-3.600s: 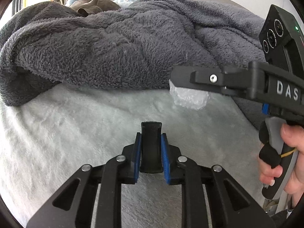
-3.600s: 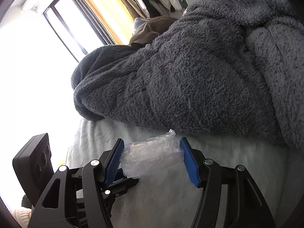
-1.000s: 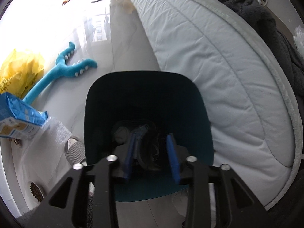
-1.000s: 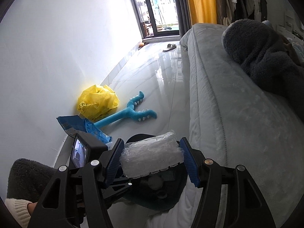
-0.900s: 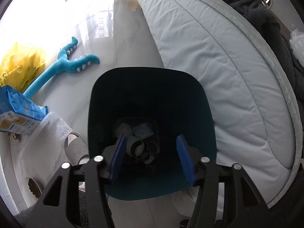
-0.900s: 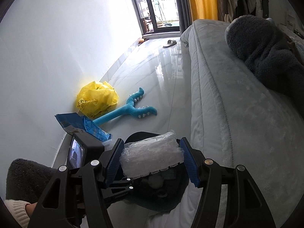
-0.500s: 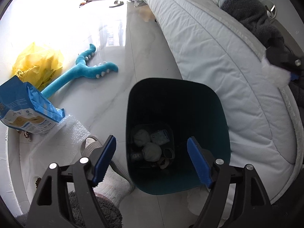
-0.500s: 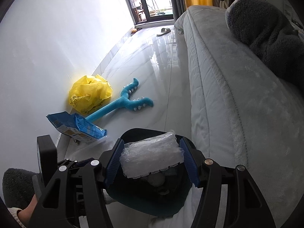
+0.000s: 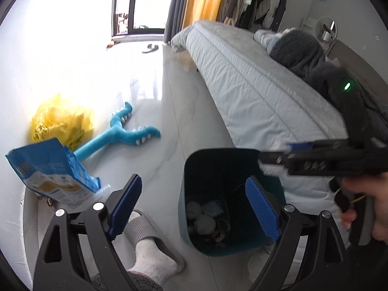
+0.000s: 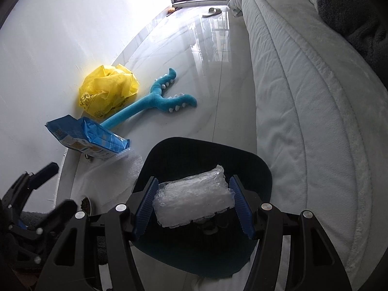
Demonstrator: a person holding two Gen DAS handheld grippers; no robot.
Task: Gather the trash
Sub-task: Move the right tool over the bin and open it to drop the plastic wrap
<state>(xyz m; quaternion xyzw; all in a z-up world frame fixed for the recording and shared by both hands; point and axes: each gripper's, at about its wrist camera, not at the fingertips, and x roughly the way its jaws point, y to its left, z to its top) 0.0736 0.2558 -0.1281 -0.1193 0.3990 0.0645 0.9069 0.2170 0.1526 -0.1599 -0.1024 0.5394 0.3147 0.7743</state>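
Observation:
A dark teal bin point(image 9: 186, 189) stands on the floor against the bed, with several crumpled scraps point(image 9: 206, 218) at its bottom. My left gripper point(image 9: 192, 179) hovers above and to the left of the bin; its jaws are opening and nothing is between them. My right gripper point(image 10: 194, 181) is shut on a wad of clear bubble plastic point(image 10: 192, 201) right over the bin's mouth point(image 10: 242, 155). In the left wrist view that gripper point(image 9: 278, 156) reaches in from the right above the rim, with a hand point(image 9: 371, 206) on its handle. The left gripper point(image 10: 57, 185) shows blurred at the lower left.
Along the wall lie a yellow plastic bag point(image 9: 60, 121), a blue plush toy point(image 9: 121, 138), a blue packet point(image 9: 48, 169) and a sheet of bubble wrap point(image 10: 114, 169). A foot in a sock and grey slipper point(image 9: 150, 249) stands left of the bin. The bed point(image 9: 242, 84) with a grey blanket point(image 9: 303, 53) runs along the right.
My left gripper has let go of a dark item into the bin, opened wide and lifted back to the left. My right gripper has come down over the bin with the plastic wad.

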